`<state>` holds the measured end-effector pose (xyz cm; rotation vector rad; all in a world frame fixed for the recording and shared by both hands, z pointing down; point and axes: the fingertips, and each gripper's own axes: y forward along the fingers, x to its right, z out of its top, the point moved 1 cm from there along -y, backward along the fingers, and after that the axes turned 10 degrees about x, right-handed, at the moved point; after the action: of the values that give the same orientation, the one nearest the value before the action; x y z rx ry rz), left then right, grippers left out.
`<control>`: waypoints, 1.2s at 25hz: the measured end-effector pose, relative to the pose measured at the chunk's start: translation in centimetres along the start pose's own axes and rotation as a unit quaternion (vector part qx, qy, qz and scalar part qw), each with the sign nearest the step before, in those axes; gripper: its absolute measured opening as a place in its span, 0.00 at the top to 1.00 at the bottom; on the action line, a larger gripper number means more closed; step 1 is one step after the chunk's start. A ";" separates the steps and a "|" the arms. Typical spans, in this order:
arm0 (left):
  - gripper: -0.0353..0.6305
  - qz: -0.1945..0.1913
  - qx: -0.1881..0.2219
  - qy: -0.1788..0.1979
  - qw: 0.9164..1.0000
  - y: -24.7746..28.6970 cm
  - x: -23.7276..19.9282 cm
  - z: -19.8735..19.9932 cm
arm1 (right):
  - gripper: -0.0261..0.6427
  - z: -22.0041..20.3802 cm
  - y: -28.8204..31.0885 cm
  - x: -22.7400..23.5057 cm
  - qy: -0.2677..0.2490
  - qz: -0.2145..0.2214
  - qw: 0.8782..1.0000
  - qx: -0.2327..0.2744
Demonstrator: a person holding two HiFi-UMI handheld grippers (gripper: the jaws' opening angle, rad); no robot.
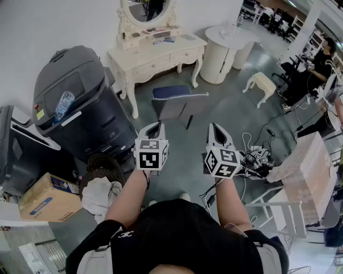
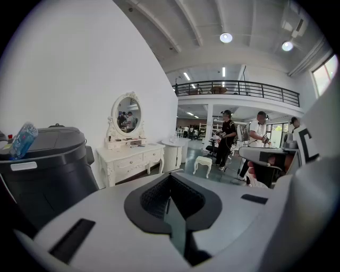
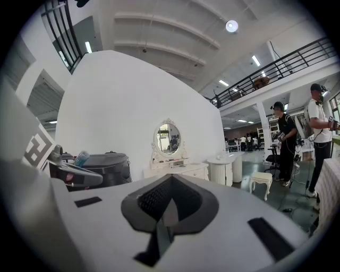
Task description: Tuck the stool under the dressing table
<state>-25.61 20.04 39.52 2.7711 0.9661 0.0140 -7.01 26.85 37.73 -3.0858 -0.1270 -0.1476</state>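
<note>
The cream dressing table [image 1: 158, 55] with its oval mirror [image 1: 148, 9] stands against the far wall. The small cream stool [image 1: 263, 83] sits well to its right on the grey floor, away from the table. Both grippers are held side by side in front of the person, far from both pieces. My left gripper [image 1: 156, 125] is shut and empty, and so is my right gripper [image 1: 216, 127]. In the left gripper view the shut jaws [image 2: 170, 179] point toward the dressing table [image 2: 132, 160] and stool [image 2: 203, 162]. The right gripper view shows its jaws [image 3: 170, 179], the table [image 3: 180, 170] and the stool [image 3: 261, 180].
A blue-seated grey chair [image 1: 174, 101] stands in front of the dressing table. A big black bin [image 1: 80, 107] and a cardboard box [image 1: 47, 200] are on the left. A round white table [image 1: 225, 49] sits behind the stool. Cables [image 1: 252, 155] and a wrapped crate [image 1: 305, 166] lie right; people stand beyond.
</note>
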 end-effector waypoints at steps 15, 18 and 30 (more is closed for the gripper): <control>0.94 0.017 -0.027 0.020 0.999 3.1 2.2 -0.9 | 0.95 -1.8 1.1 4.3 0.005 0.011 1.000 -0.029; 0.94 0.023 -0.034 0.030 0.999 3.9 2.7 -1.1 | 0.95 -2.0 1.2 5.5 0.004 0.008 1.000 -0.030; 0.94 0.052 -0.035 0.012 0.998 7.1 6.1 -1.2 | 0.95 -3.9 1.6 9.9 -0.023 0.079 0.994 -0.065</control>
<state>-16.53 18.57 41.77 2.7588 0.8105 0.0948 2.56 25.81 42.53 -3.2134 0.1310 -0.0826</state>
